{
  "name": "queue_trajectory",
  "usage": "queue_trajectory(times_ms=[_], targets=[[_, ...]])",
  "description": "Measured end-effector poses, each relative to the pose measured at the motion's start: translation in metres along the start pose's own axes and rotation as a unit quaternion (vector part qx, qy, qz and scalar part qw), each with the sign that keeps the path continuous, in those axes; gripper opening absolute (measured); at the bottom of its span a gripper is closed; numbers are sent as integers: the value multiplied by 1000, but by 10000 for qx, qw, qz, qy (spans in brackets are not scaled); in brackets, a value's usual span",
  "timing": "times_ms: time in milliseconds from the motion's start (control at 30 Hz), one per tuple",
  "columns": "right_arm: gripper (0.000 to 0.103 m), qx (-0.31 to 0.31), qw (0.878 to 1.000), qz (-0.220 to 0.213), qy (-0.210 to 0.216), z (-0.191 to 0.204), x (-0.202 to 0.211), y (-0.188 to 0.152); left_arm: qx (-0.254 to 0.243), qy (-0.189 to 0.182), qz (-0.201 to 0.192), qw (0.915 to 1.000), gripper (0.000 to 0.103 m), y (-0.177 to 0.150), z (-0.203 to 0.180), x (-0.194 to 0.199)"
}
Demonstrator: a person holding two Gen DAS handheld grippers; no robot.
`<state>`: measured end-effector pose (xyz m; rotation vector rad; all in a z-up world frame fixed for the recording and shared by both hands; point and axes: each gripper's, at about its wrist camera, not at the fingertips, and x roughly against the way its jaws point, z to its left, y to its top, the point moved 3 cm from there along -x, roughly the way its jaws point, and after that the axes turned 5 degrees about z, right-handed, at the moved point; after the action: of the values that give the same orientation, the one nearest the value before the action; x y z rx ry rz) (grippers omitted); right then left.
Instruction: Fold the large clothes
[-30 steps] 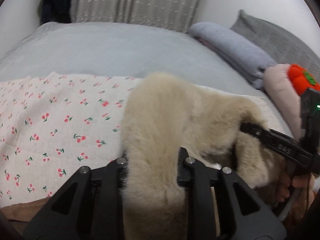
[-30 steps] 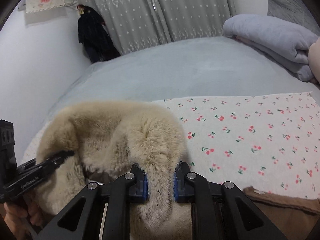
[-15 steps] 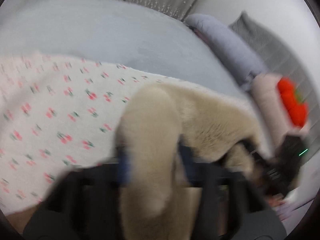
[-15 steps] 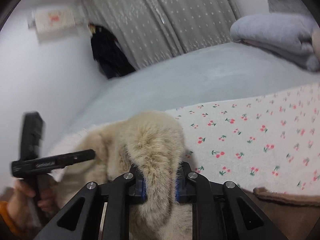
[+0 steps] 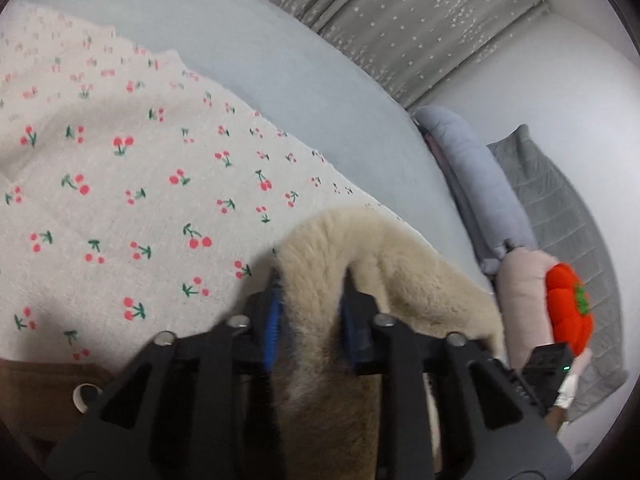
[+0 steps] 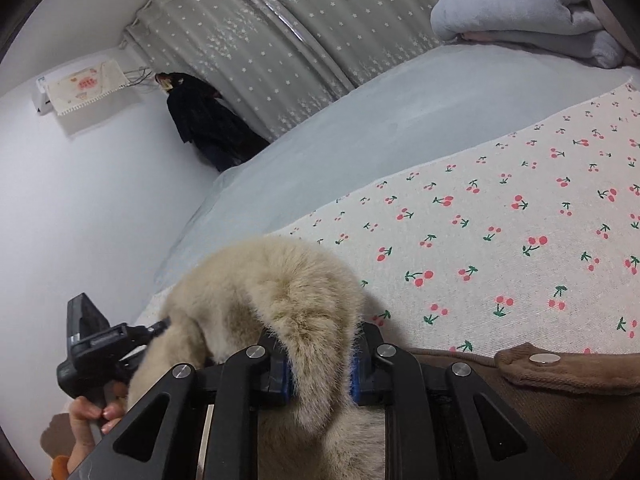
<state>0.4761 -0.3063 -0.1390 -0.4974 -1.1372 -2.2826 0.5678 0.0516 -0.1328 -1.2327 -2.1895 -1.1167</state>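
Left gripper (image 5: 310, 320) pinches a fold of the cream faux-fur garment (image 5: 384, 264); jaws have just been opening a little, fur is between the blue pads and touching them. Right gripper (image 6: 320, 364) pinches another fold of the same garment; jaws also just opening slightly, fur bunched between the pads. The garment spans between the two grippers, long axis running left-right across the near edge of the cherry-print sheet (image 5: 132, 184) on the grey bed (image 6: 400, 120). Open sheet lies ahead of both tongs, so the fold likely goes forward; both hands look equally near. A brown garment (image 6: 560, 376) with a snap lies just right of the right gripper. Hidden: the garment's lower part is cut off below both views, its overall shape unclear.
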Motion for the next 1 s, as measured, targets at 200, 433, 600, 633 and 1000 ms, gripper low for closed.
queue_trajectory(times_ms=[200,433,600,633,1000], targets=[[47,303,9989,-166,-330,16,12,0,-1516,1095,-716,9797,56,-13,-46,27],[48,1285,9803,-898,-1200,59,41,-6,-2884,1557,-755,9417,56,-48,-72,29],[31,1362,9771,-413,-1582,50,9,-10,-2080,1580,66,9653,57,-32,-34,-21],[29,1305,9769,-151,-1687,46,-4,-9,-1939,1456,122,9701,58,-28,-29,-22],[59,1303,9751,243,-1776,60,13,0,-1497,1659,158,9746,78,-43,-41,24]])
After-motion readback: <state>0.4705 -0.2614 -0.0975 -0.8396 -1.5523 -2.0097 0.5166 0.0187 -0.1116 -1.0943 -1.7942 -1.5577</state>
